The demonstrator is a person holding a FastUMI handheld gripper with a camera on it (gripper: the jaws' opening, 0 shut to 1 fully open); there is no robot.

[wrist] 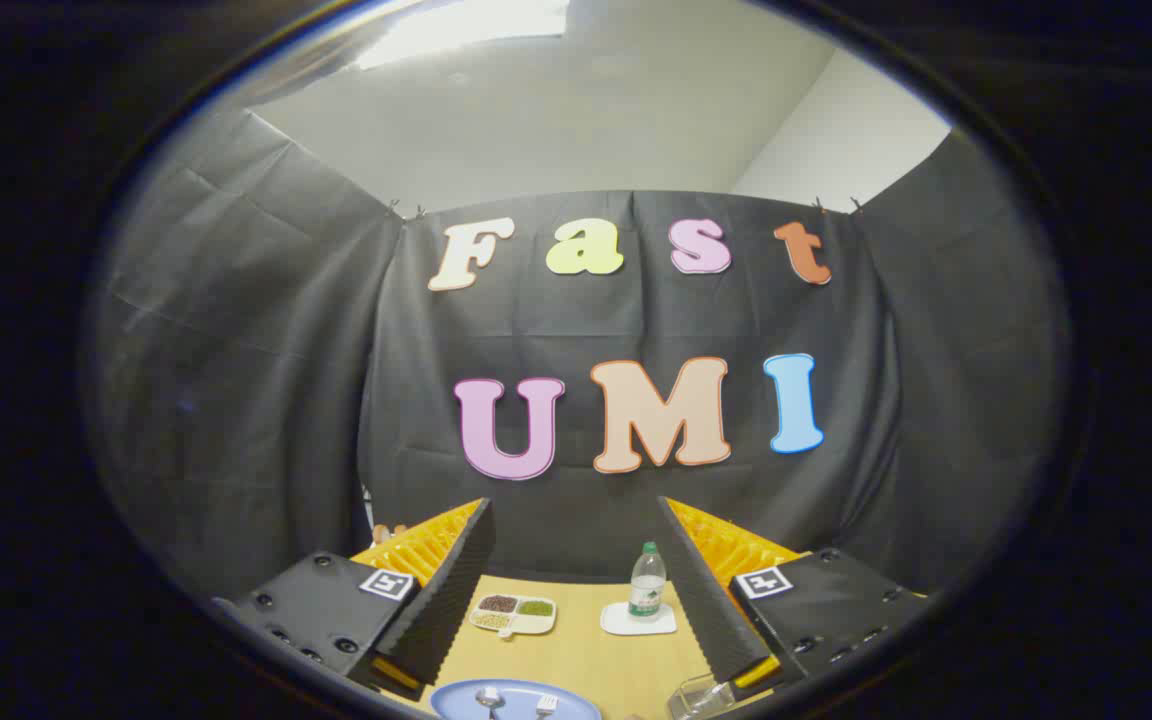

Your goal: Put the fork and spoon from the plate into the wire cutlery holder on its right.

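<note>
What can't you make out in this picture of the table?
- Blue plate, spoon, fork: handles cut off by the view's lower edge.
- Wire cutlery holder: mostly hidden behind the open tongs' right finger.
- Divided dish: contents too small to identify.

We see a blue plate (516, 697) under a silver spoon (489, 698) and fork (545, 705), tan table (586, 650), green-capped clear bottle (646, 580) at 1 o'clock on a white coaster (638, 622).
</note>
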